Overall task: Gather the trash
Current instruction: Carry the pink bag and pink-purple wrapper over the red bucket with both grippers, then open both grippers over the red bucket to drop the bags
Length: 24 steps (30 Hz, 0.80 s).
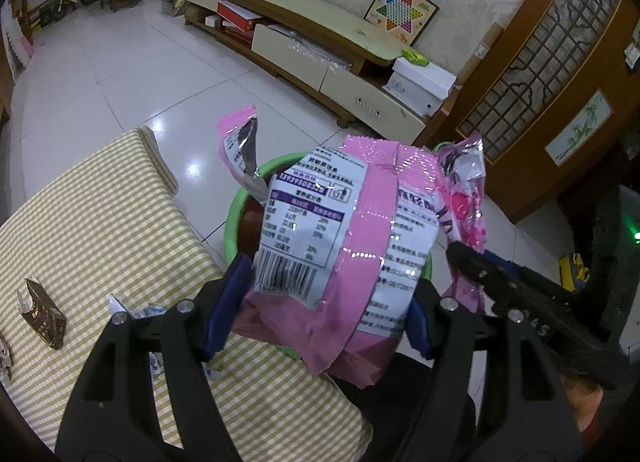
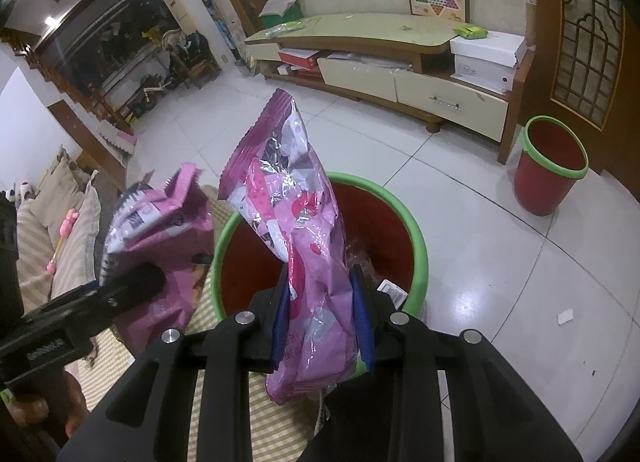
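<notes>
My left gripper [image 1: 332, 294] is shut on a big pink snack bag [image 1: 320, 230] with a white nutrition label and barcode, held above a red bin with a green rim [image 1: 236, 222]. My right gripper [image 2: 320, 302] is shut on a second pink wrapper [image 2: 304, 238] with a silver lining, held upright over the same bin [image 2: 416, 246]. The left gripper and its bag [image 2: 160, 234] show at the left of the right wrist view; the right gripper's finger [image 1: 480, 266] and its wrapper [image 1: 464, 198] show at the right of the left wrist view.
A table with a green checked cloth [image 1: 100, 222] holds a brown torn wrapper [image 1: 42, 314] and white scraps [image 1: 148, 312]. A second red bin [image 2: 550, 166] stands by the TV cabinet [image 2: 400, 62]. A white scrap [image 2: 565, 317] lies on the tiled floor.
</notes>
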{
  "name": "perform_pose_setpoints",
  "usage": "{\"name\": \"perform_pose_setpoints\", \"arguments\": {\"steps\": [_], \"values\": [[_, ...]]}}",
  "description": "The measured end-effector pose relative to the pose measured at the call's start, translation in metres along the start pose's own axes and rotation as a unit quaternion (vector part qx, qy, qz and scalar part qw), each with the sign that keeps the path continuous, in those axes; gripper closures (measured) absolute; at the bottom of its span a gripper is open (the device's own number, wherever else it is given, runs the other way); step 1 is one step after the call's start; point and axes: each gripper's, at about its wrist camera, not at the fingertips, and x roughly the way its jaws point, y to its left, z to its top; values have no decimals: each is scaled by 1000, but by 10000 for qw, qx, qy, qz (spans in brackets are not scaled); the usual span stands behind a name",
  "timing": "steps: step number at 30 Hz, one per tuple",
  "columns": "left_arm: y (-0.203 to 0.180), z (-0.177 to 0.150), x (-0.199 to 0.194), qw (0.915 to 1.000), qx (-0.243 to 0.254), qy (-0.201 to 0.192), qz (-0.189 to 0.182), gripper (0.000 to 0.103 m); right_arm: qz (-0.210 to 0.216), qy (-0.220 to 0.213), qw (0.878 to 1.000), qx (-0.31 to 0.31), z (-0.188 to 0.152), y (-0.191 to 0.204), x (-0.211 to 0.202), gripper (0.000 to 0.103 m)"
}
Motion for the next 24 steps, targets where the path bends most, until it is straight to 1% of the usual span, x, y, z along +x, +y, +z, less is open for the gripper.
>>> {"name": "perform_pose_setpoints", "arguments": {"steps": [5,7,10,11,12,17,20,22,24], "values": [[-5,-2,15,9998,81,165,15,36,-59,5,10000,30,-2,-5,0,76],[-7,-1,20,9997,103,209,21,33,-64,17,10000,59,-2,-6,1,76],[-7,-2,18,9999,90,125,56,20,-88,31,9999,49,-2,-6,1,76],[-7,-4,15,9999,67,77,59,12,-96,41,9999,34,-2,-6,2,76],[-5,-6,12,10000,41,24,70,9,-106,49,9999,21,-1,-6,4,76],[13,-23,-10,9996,-121,-144,199,9,-123,102,9998,-68,5,1,17,76],[36,-39,-28,9985,-334,-227,357,9,-141,159,9996,-170,6,10,27,76],[56,-55,-43,9969,-515,-268,530,9,-174,224,9993,-236,5,15,36,75],[72,-69,-56,9948,-677,-293,696,9,-216,269,9990,-277,3,17,42,72]]}}
